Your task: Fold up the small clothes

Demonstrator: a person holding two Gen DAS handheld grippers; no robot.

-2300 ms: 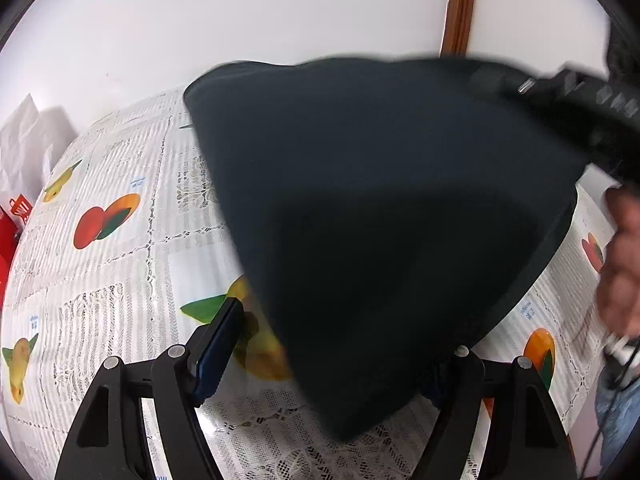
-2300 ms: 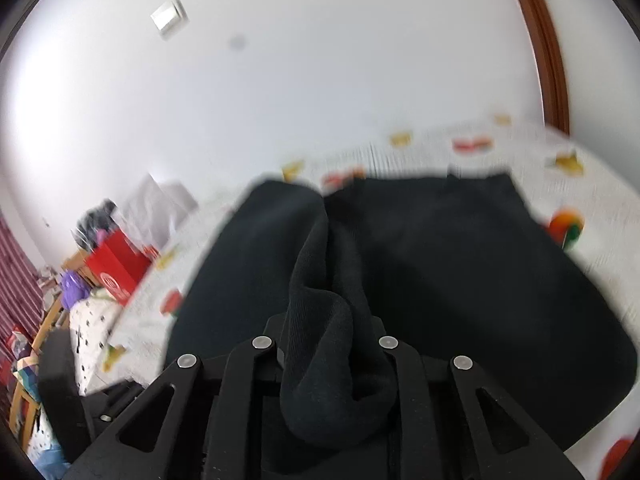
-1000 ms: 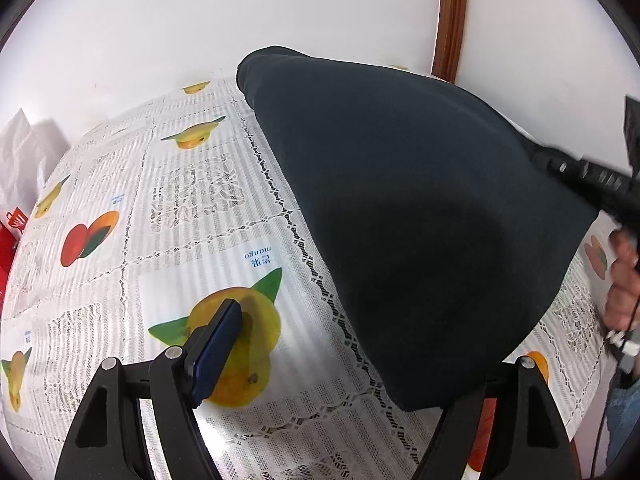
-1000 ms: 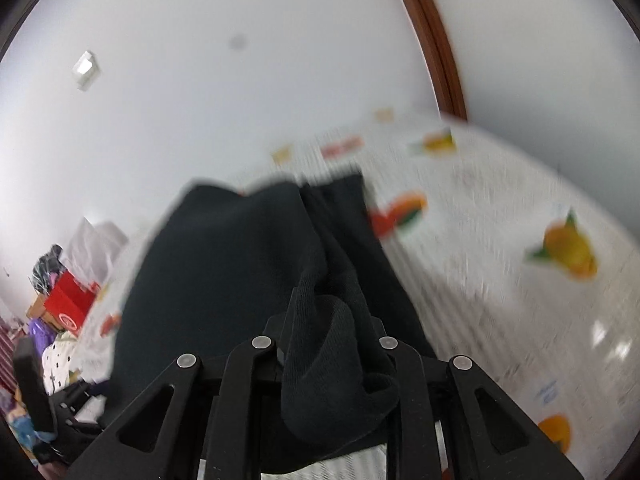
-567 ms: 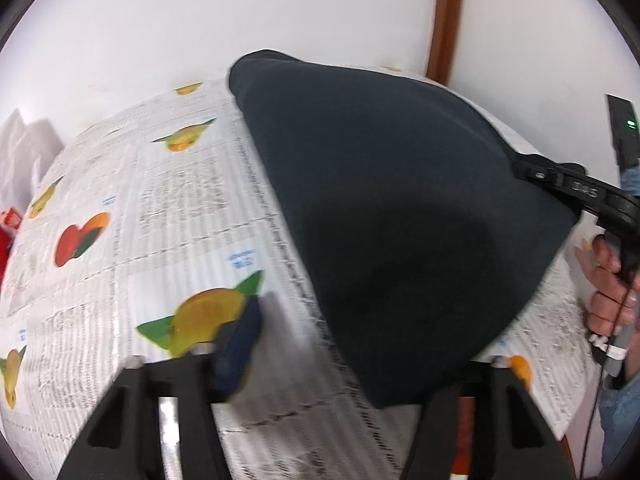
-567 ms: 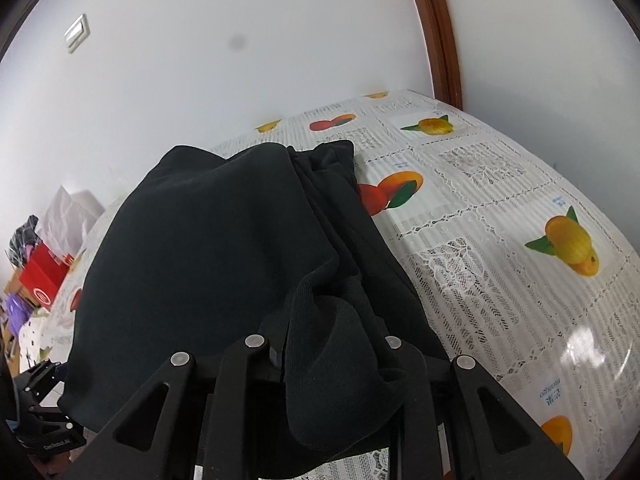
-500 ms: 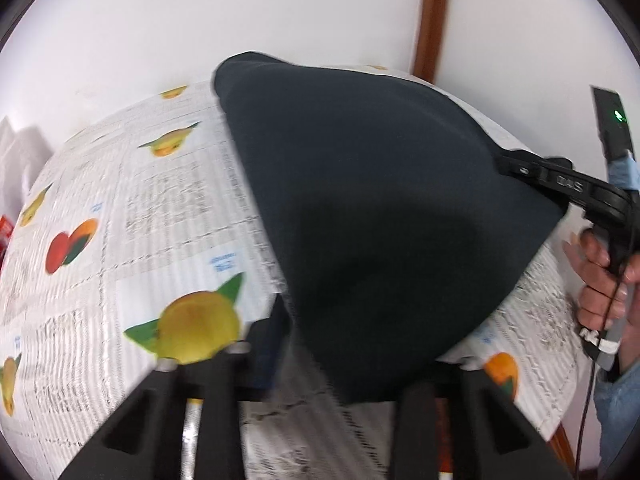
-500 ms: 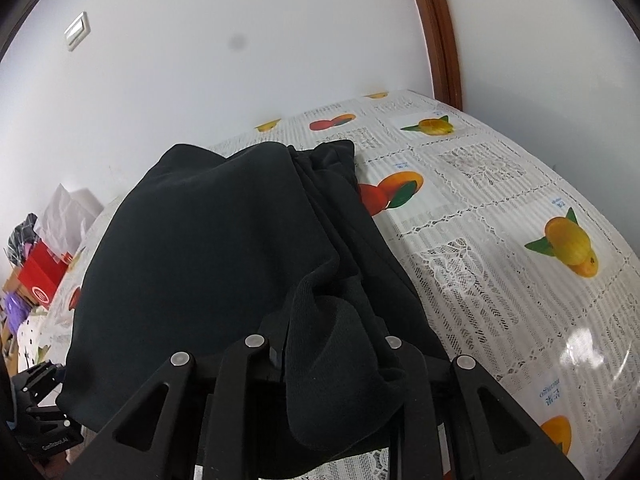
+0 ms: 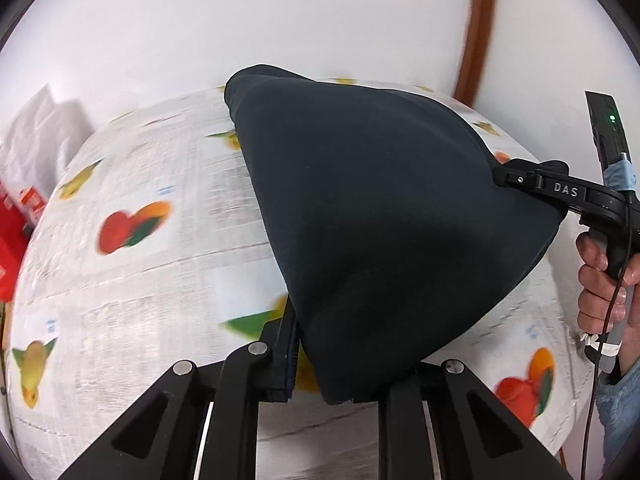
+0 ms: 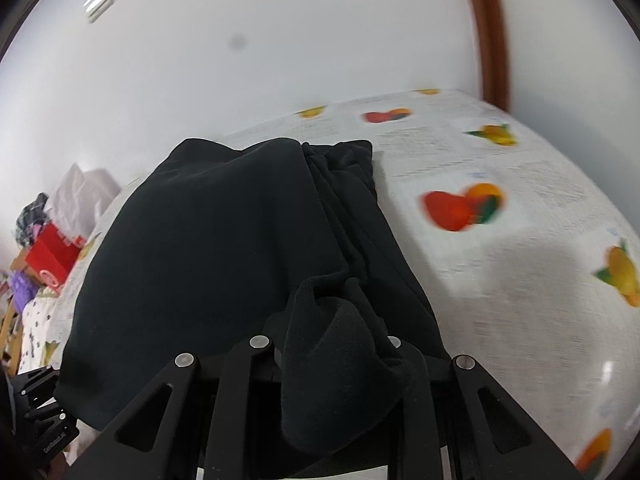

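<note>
A dark, nearly black garment (image 9: 380, 216) is stretched over the table (image 9: 120, 288), its far end lying on the cloth. My left gripper (image 9: 340, 376) is shut on its near corner, the cloth hanging between the fingers. My right gripper (image 10: 332, 364) is shut on another bunched corner of the same garment (image 10: 224, 248). In the left wrist view the right gripper (image 9: 516, 178) pinches the cloth's right corner and holds it up, with a hand on its handle. The left gripper (image 10: 44, 420) shows at the right wrist view's lower left edge.
The table has a white lace cloth printed with fruit. A white wall stands behind it, with a brown door frame (image 9: 478, 28) at right. A red box (image 10: 50, 256) and white bags (image 9: 36, 140) lie beyond the table's left end.
My left gripper, open beside the garment a second ago, has shut on its near corner. The right gripper has kept its hold and both views have swung slightly.
</note>
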